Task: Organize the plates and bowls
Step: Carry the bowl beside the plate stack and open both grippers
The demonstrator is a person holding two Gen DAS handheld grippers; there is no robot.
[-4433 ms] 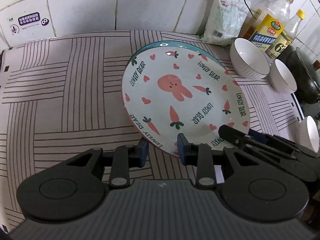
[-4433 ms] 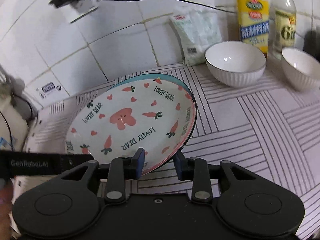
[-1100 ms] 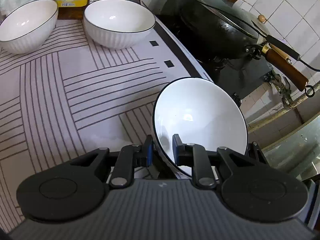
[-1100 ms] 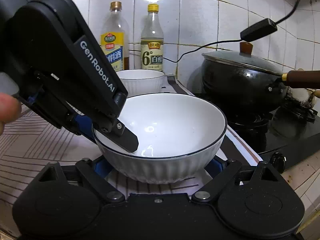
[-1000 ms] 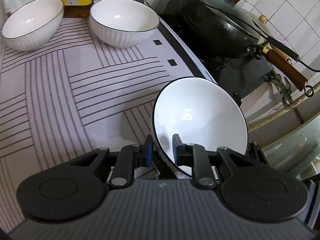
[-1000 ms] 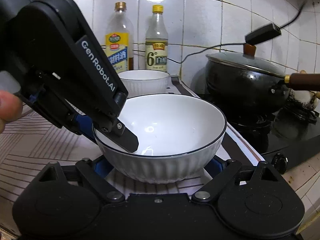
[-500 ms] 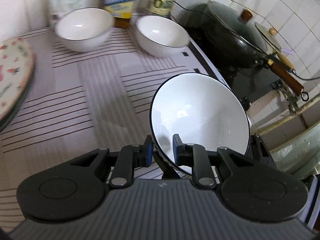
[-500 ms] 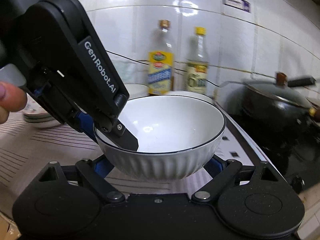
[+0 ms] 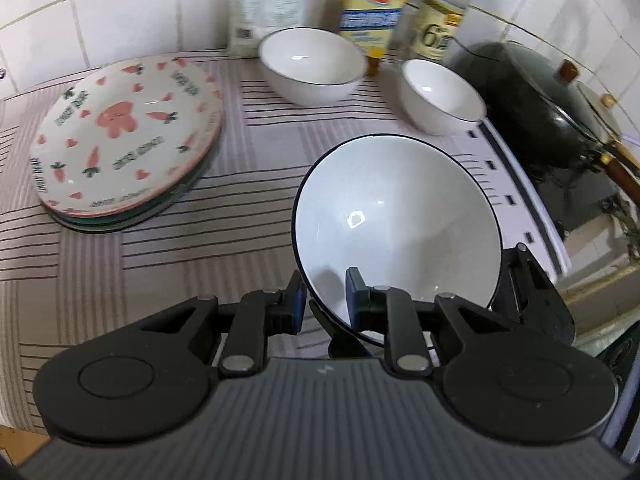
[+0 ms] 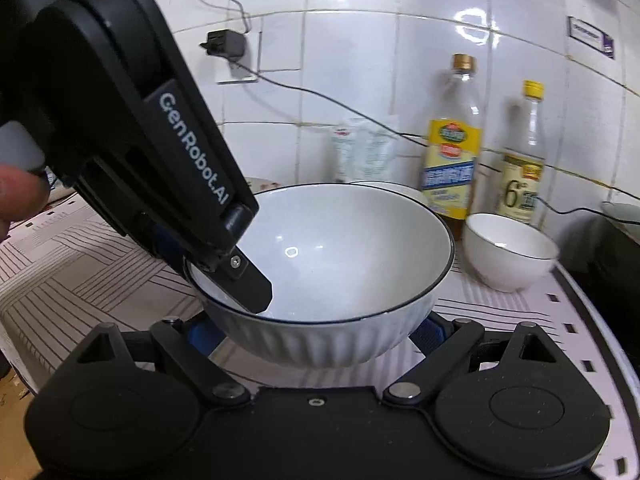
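The carried bowl [image 9: 396,216] is held off the striped counter [image 9: 160,264] by both tools at once. The left gripper [image 9: 325,300] is pinched narrow on the near rim, 1 finger inside the bowl and 1 outside. The right gripper [image 10: 316,332] is spread wide, cradling the ribbed outer wall from both sides.

Handling judgement: glazed ceramic, rigid, moderately heavy, breakable, and smooth enough to slip. The rim pinch alone looks marginal, since the bowl could pivot; the 2-sided cradle low on the wall is the sounder hold. It should be set down gently, without knocking another rim.

Count, left wrist view: 3 white bowls, being the carried one, a large bowl [image 9: 312,66] ahead of the left gripper and a small bowl [image 9: 440,96] ahead and to its right. Ahead and left lies 1 stack of plates [image 9: 124,144], a rabbit-patterned plate on top; the number beneath cannot be told. 2 bottles [image 10: 452,152] stand behind the bowls.
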